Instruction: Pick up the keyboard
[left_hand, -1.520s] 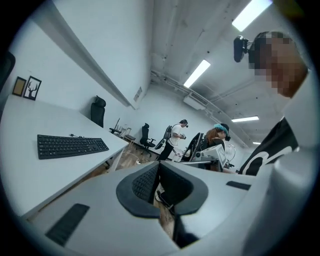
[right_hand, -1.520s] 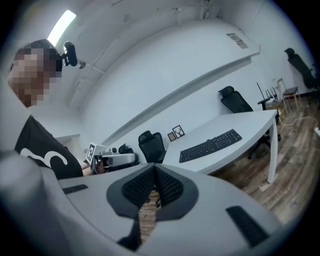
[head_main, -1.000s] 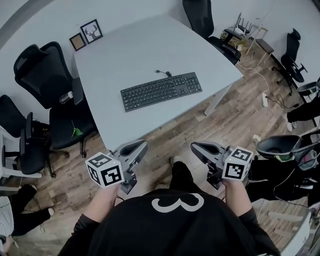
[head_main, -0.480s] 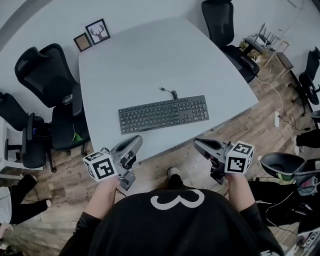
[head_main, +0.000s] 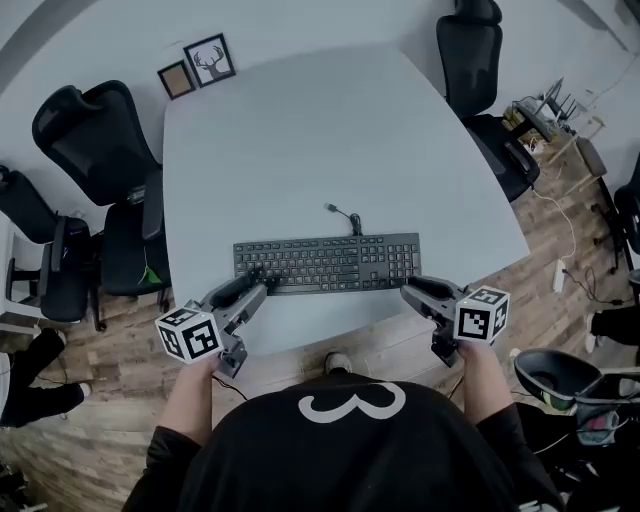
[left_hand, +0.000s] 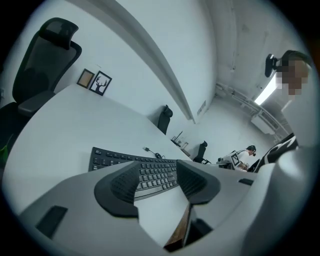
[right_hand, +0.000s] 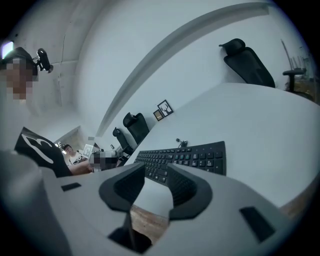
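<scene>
A black keyboard (head_main: 328, 263) with a short cable lies flat near the front edge of the pale grey table (head_main: 300, 130). My left gripper (head_main: 252, 291) hovers at the keyboard's front left corner, jaws opening and nothing between them; in the left gripper view the keyboard (left_hand: 135, 167) lies just beyond the left gripper (left_hand: 155, 180). My right gripper (head_main: 412, 291) sits just off the keyboard's front right corner, jaws opening and empty. The right gripper view shows the keyboard (right_hand: 190, 156) ahead of the right gripper (right_hand: 156, 184), with table edge and floor under the jaws.
Black office chairs stand on the left (head_main: 95, 130) and at the back right (head_main: 470, 45). Two small picture frames (head_main: 198, 66) lean against the wall at the table's far left corner. Cables and a power strip (head_main: 560, 272) lie on the wooden floor to the right.
Both grippers moved forward from over the floor to the table's front edge, reaching the keyboard's two front corners. Their jaws, shut before, now stand apart.
</scene>
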